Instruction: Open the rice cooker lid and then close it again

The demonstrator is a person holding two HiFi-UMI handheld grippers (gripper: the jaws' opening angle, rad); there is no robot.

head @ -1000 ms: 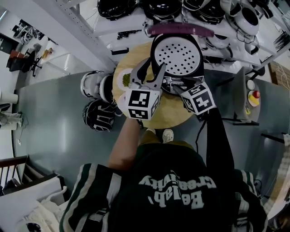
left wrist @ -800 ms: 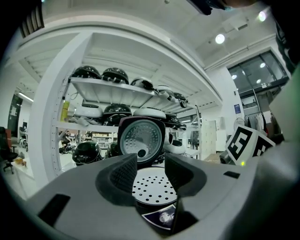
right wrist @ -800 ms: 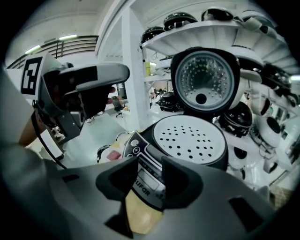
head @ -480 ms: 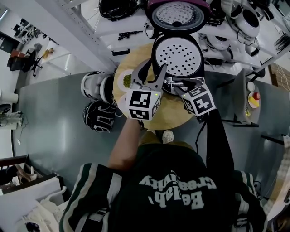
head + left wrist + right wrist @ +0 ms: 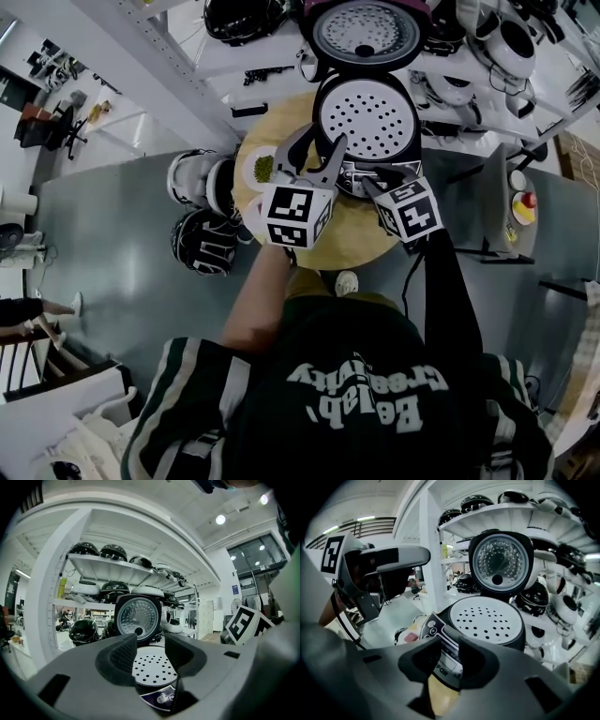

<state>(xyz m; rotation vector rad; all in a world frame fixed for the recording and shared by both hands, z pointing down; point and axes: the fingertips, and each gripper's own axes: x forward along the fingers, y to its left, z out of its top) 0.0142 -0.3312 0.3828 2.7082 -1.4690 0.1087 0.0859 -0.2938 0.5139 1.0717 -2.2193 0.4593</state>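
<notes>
The rice cooker [image 5: 366, 112] stands on a round wooden table [image 5: 352, 239] with its perforated inner plate [image 5: 485, 618] exposed. Its lid [image 5: 366, 33] stands upright behind it, inner side facing me. My left gripper [image 5: 321, 138] is open at the cooker's front left, level, with nothing between its jaws [image 5: 151, 644]. My right gripper [image 5: 367, 185] tilts down at the cooker's front control panel [image 5: 440, 639]. Its jaws [image 5: 450, 651] have just been closing and stand narrowly apart with nothing between them.
A small bowl of green stuff [image 5: 263, 169] sits on the table's left side. Two more cookers [image 5: 202, 239] stand on the floor at the left. White shelving [image 5: 441, 66] behind the table carries several cookers. A stand with a red button [image 5: 522, 202] is at the right.
The lid has swung from partly raised to fully upright. Both grippers have stayed near the cooker's front.
</notes>
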